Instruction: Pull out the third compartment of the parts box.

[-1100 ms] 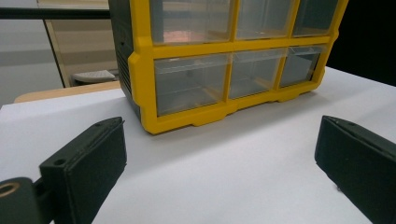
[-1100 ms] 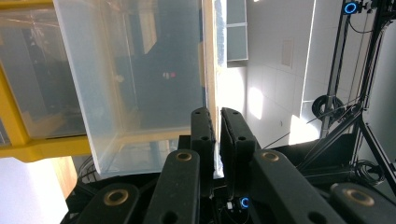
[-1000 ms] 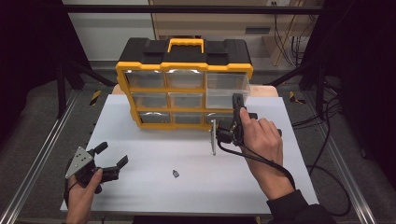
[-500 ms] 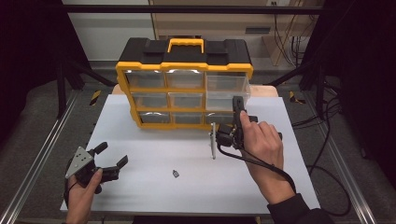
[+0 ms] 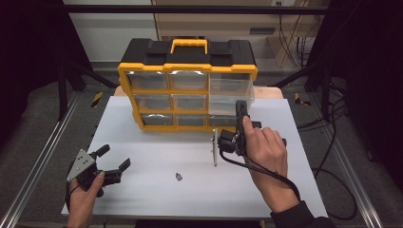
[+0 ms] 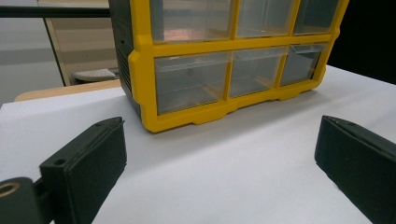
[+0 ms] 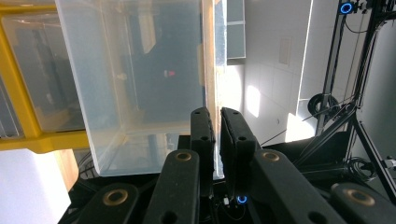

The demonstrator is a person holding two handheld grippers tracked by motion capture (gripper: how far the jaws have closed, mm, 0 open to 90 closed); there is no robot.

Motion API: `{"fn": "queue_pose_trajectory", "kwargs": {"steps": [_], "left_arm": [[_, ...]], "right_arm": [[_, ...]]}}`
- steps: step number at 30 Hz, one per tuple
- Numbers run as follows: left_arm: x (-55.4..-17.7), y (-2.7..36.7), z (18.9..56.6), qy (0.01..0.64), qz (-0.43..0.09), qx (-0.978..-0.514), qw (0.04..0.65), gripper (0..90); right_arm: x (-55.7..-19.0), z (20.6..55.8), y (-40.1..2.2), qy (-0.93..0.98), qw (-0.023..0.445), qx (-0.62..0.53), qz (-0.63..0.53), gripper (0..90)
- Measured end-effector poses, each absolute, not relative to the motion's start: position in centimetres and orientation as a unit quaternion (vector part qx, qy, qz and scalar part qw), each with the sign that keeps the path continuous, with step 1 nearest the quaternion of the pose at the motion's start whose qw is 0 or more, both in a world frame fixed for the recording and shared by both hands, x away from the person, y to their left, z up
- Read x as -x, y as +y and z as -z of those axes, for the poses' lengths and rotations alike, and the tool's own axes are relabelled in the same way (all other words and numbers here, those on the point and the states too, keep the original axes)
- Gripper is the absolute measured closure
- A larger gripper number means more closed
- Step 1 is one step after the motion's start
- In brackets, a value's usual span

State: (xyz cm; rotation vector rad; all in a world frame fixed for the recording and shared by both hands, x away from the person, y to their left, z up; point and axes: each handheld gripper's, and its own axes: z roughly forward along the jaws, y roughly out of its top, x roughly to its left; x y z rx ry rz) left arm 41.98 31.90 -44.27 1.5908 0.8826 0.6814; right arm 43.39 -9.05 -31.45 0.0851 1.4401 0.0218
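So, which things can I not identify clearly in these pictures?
- Small dark object on the table, high view: too small to name.
- Thin clear piece pinched in the right gripper: seen edge-on in the high view and the right gripper view, so its shape is unclear.
- Organizer drawers: contents uncertain behind hazy, reflecting fronts.

A white rectangular tabletop (image 5: pixel 157 199) sits within a frame of silver aluminium rails (image 5: pixel 38 166). Grey floor (image 5: pixel 33 114) surrounds it, with black cables (image 5: pixel 332 118) trailing at the right. A pale wooden cabinet (image 5: pixel 214 19) stands behind.
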Motion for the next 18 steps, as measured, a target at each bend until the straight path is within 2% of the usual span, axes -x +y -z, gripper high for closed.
{"fn": "queue_pose_trajectory", "kwargs": {"steps": [13,18], "left_arm": [[-41.98,31.86,44.28,0.374,-0.29,-0.678,0.562,2.0],[-42.04,31.83,44.33,0.375,-0.289,-0.679,0.561,2.0]], "right_arm": [[-43.43,31.94,-8.87,0.652,0.757,-0.043,-0.012,82.6],[-43.41,31.99,-9.03,0.65,0.758,-0.052,-0.033,77.8]]}}
